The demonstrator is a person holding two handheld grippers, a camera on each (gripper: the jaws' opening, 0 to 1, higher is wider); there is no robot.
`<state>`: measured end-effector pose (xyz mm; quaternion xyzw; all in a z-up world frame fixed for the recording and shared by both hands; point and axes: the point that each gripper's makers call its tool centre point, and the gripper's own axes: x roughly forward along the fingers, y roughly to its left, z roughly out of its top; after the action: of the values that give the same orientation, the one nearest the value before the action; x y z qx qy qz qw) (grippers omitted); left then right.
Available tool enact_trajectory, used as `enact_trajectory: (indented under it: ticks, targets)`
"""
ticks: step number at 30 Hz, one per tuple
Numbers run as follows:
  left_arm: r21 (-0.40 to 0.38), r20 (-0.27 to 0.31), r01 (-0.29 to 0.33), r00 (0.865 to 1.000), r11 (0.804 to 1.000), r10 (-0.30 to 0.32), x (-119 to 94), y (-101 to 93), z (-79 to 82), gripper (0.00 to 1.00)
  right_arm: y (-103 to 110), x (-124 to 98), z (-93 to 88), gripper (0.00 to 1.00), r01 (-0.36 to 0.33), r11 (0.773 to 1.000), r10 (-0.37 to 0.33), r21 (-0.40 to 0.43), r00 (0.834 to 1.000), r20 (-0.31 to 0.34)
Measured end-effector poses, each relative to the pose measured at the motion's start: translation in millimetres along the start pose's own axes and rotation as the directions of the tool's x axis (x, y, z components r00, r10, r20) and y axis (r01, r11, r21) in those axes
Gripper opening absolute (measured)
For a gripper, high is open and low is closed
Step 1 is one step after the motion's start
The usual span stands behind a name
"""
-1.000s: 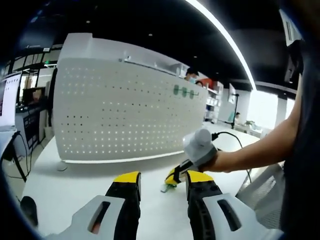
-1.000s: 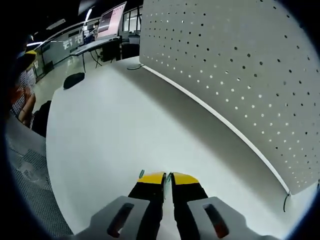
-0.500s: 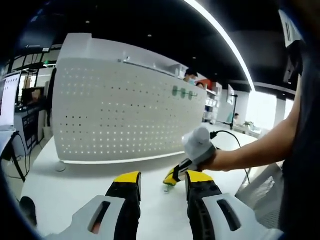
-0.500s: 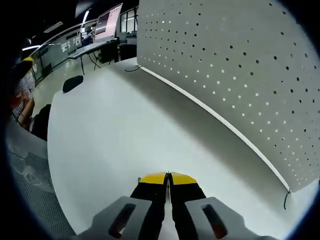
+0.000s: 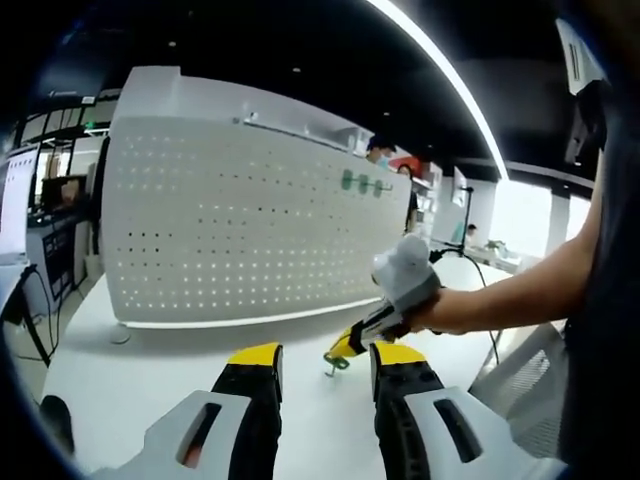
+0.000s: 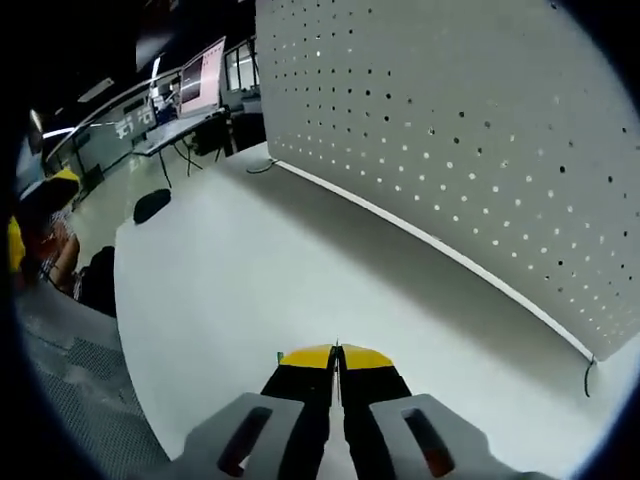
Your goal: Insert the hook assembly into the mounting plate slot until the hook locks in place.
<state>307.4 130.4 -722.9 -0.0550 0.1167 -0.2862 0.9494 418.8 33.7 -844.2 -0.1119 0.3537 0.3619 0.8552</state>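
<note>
Green hook [image 5: 334, 361] hangs pinched in the closed right tongs [image 5: 346, 349], between the open left tongs [image 5: 320, 358].

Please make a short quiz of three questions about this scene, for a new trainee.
1. True or false: the right gripper holds the green hook above the white table.
2. How do the jaws of the left gripper stand: A) apart with nothing between them, B) closed on the hook?
3. Fill in: the white pegboard stands upright on the ____.

Key: 1 true; 2 A; 3 table.
</note>
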Motion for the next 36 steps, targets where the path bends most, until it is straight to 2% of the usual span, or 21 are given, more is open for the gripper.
enact_trajectory:
  ticks: [3, 6, 11, 14, 19, 25, 28, 36]
  targets:
    - [0.003, -0.001, 0.000, 1.000, 1.000, 0.000, 0.0, -0.3, -0.1, 0.36, 10.6, -7.2, 12.7, 0.00, -0.044, 0.997, 0.041, 0.058, 0.998, 0.057]
    - [0.005, -0.006, -0.002, 1.000, 1.000, 0.002, 0.3, -0.4, -1.0, 0.36, 21.3, -15.4, 27.8, 0.00, -0.075, 0.995, 0.067, 0.070, 0.991, 0.113]
    - [-0.012, -0.009, -0.012, 1.000, 1.000, 0.012, 1.1, 1.9, -1.0, 0.35, 40.6, -30.2, 49.3, 0.00, -0.105, 0.994, 0.096, 0.039, 0.978, 0.186]
    - [-0.035, -0.016, -0.021, 1.000, 0.999, 0.021, 1.8, 5.9, -2.1, 0.34, 48.8, -37.1, 56.8, 0.00, -0.118, 0.993, 0.109, 0.029, 0.972, 0.209]
    - [-0.117, 0.030, -0.014, 0.999, 0.993, 0.018, 7.1, 8.2, 10.9, 0.31, 63.8, -54.6, 73.2, 0.00, -0.147, 0.989, 0.137, 0.018, 0.953, 0.268]
    - [-0.130, 0.054, -0.006, 0.998, 0.992, 0.013, 18.2, 5.5, 21.5, 0.28, 79.0, -73.4, 94.7, 0.00, -0.188, 0.982, 0.169, 0.023, 0.925, 0.341]
    - [-0.153, 0.068, -0.003, 0.998, 0.988, 0.014, 20.6, 5.7, 25.5, 0.26, 85.4, -79.8, 101.7, 0.00, -0.208, 0.978, 0.182, 0.031, 0.913, 0.365]
    - [-0.180, 0.084, -0.010, 0.996, 0.984, 0.026, 21.2, 10.8, 29.8, 0.19, 107.5, -93.6, 113.0, 0.00, -0.232, 0.973, 0.216, -0.008, 0.892, 0.396]
